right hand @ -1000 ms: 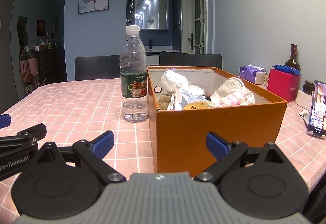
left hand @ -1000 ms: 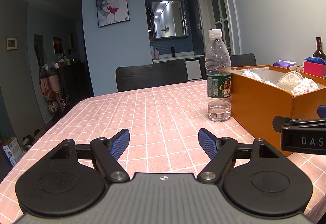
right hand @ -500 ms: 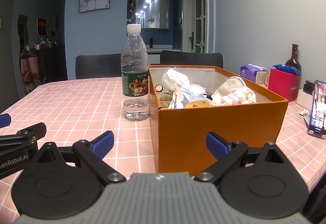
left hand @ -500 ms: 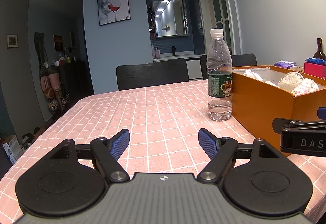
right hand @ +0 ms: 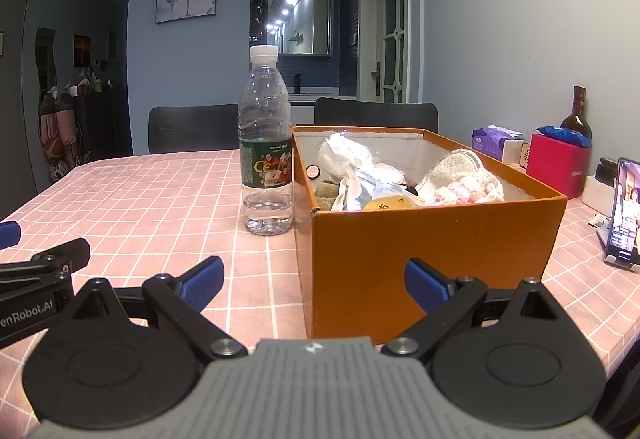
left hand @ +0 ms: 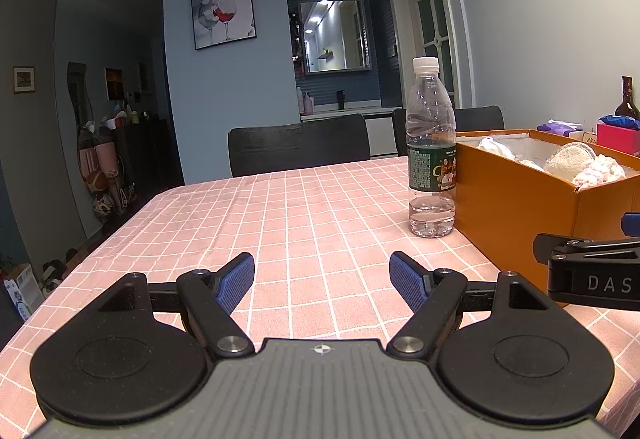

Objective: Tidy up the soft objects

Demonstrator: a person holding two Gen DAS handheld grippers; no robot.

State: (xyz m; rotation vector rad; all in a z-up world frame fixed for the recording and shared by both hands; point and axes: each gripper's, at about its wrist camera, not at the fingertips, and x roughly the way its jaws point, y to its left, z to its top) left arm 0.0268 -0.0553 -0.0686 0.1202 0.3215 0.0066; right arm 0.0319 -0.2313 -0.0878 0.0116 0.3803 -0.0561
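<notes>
Currently your left gripper (left hand: 322,281) and right gripper (right hand: 313,281) hover spread wide, holding nothing. Your right one faces the orange box (right hand: 436,239) of soft items; a water bottle (right hand: 265,143) stands just beside it.

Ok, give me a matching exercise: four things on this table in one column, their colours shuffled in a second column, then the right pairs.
Things:
1. cardboard box
2. water bottle cap
3. tissue pack
4. gripper finger pads

Colours:
A. blue
B. orange
C. purple
D. white

Pairs: 1-B, 2-D, 3-C, 4-A
</notes>
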